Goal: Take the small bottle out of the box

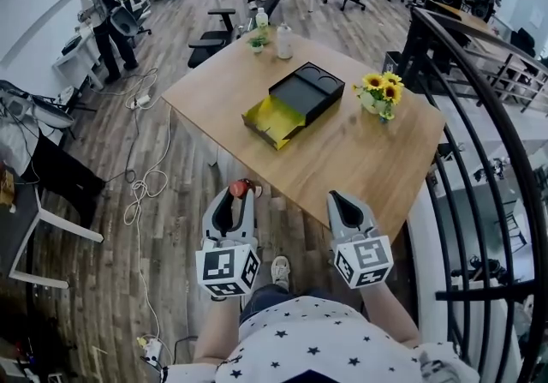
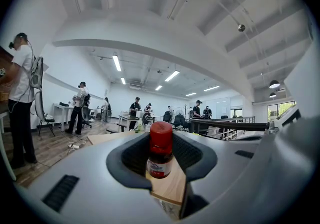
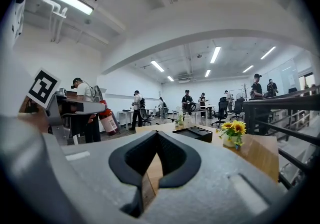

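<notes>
Currently on record. Desk point(image 1: 360, 158): wooden, carrying an open black box point(image 1: 306, 92) with a yellow-lined lid point(image 1: 272, 120); its round wells look bare from the head view. Left claw point(image 1: 233, 200): held off the desk's near edge, clamped on the small bottle point(image 2: 161, 150). Right claw point(image 1: 347, 201): jaws together, nothing between them. Small bottle: red cap, out of the box, over the floor point(image 1: 171, 227). Risk, as judged: any slackening of the clamp drops it past the desk edge, where it could crack or roll away.
</notes>
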A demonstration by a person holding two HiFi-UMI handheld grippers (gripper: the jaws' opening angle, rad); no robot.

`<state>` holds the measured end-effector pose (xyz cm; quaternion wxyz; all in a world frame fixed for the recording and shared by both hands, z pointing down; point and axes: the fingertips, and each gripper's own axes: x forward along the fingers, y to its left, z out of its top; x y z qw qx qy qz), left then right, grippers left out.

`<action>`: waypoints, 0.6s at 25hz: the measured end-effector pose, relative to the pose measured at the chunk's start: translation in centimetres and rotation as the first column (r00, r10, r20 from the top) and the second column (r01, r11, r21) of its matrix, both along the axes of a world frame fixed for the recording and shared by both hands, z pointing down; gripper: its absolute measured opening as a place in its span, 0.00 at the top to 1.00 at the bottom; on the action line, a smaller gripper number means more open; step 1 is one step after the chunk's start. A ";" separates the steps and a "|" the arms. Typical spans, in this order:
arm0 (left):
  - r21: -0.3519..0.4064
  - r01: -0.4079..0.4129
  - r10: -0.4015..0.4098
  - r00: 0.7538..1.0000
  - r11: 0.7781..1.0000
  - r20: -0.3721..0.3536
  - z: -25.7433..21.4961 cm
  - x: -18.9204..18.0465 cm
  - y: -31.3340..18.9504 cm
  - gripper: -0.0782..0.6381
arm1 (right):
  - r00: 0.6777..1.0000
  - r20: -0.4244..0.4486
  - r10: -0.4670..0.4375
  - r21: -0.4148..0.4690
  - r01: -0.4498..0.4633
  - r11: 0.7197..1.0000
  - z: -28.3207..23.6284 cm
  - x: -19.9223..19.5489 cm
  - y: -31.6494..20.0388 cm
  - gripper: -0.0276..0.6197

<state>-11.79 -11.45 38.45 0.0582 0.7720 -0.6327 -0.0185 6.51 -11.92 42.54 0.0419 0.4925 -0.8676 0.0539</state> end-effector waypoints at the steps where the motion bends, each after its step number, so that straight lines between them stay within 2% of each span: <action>1: -0.002 -0.001 0.001 1.000 1.000 0.003 0.1 0.0 0.1 0.71 | 1.000 -0.011 0.002 -0.001 -0.002 1.000 0.1 -0.1 0.1 0.95; 15: -0.007 -0.016 0.016 1.000 1.000 0.007 0.0 0.2 -0.7 0.71 | 1.000 -0.030 -0.001 -0.002 0.001 1.000 0.3 -0.8 -0.4 0.95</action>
